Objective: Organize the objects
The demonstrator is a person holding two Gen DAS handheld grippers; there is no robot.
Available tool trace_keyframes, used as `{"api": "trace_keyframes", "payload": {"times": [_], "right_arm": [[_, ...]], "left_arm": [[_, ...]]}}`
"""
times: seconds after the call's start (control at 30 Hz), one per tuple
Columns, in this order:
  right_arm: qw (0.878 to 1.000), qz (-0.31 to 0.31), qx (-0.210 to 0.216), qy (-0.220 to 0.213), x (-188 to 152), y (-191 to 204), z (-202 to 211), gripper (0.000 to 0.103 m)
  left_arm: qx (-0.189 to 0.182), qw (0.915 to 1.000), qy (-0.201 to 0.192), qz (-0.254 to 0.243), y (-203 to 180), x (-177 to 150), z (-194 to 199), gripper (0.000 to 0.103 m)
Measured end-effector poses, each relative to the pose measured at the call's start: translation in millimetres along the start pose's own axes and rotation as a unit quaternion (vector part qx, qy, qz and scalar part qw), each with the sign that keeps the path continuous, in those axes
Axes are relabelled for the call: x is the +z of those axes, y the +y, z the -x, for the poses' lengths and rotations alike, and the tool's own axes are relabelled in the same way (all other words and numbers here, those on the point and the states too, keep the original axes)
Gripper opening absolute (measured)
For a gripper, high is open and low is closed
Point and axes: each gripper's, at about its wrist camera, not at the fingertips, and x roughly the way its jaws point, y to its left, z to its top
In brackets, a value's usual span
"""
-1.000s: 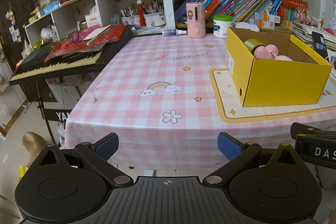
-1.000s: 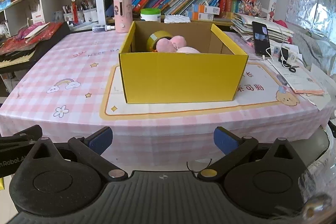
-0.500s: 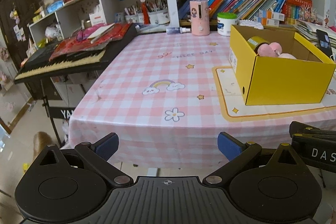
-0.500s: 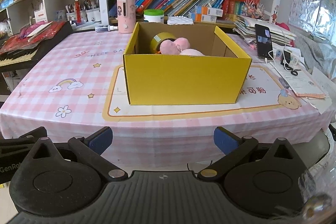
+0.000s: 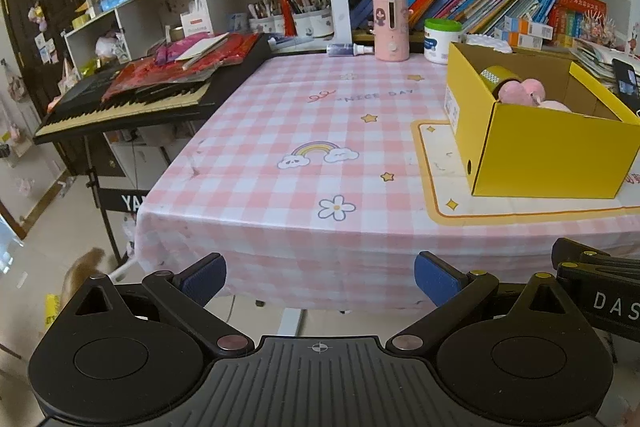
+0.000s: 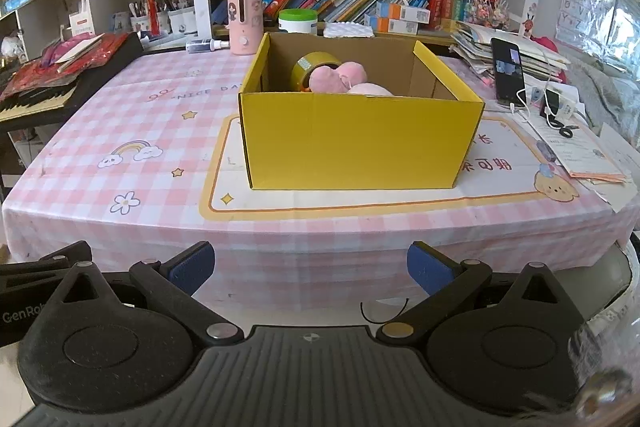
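On the pink checked tablecloth (image 6: 160,115) the yellow box (image 6: 360,139) sits on a cream mat (image 6: 400,199), open top, w/ a roll of tape (image 6: 310,69) and some pink plush stuff (image 6: 340,79) inside, tape leaning at the back-left corner. Both grippers hang off the near edge of the table, not over it. Left gripper (image 5: 320,277) has its jaws spread wide, nothing between the blue pads (image 5: 202,277), same gap as a sec ago. Right gripper (image 6: 310,269) ditto, wide open and empty. Vs the earlier frames both cams have backed off and come up a bit: more of the table's front drop shows now, the box looks smaller and further away, and you see deeper into it from the right wrist cam. Box contents haven't budged. Keyboard (image 5: 132,99) off the left side, pink dispenser (image 5: 391,27) and white tub (image 5: 440,41) at the back by the bookshelf, phone (image 6: 508,71) propped to the right of the box, all where they were.
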Motion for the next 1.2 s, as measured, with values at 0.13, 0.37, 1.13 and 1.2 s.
{"api": "trace_keyframes", "payload": {"times": [0.13,0.37,1.13,1.2], "right_arm": [[1.0,-0.001,-0.002,-0.001,-1.2,0.0,1.2,0.103],[1.0,-0.002,-0.003,0.002,-2.5,-0.2,2.9,0.103],[1.0,0.007,-0.01,0.0,-0.8,1.8,5.6,0.103],[1.0,0.008,-0.01,0.001,-0.5,2.1,5.3,0.103]], "left_arm": [[0.002,1.0,0.0,-0.004,-0.4,-0.5,0.8,0.102],[0.004,1.0,0.003,-0.004,0.8,-0.2,2.0,0.102],[0.006,0.9999,0.013,-0.001,0.3,0.5,2.2,0.102],[0.006,0.9999,0.013,-0.002,0.5,1.1,1.7,0.102]]}}
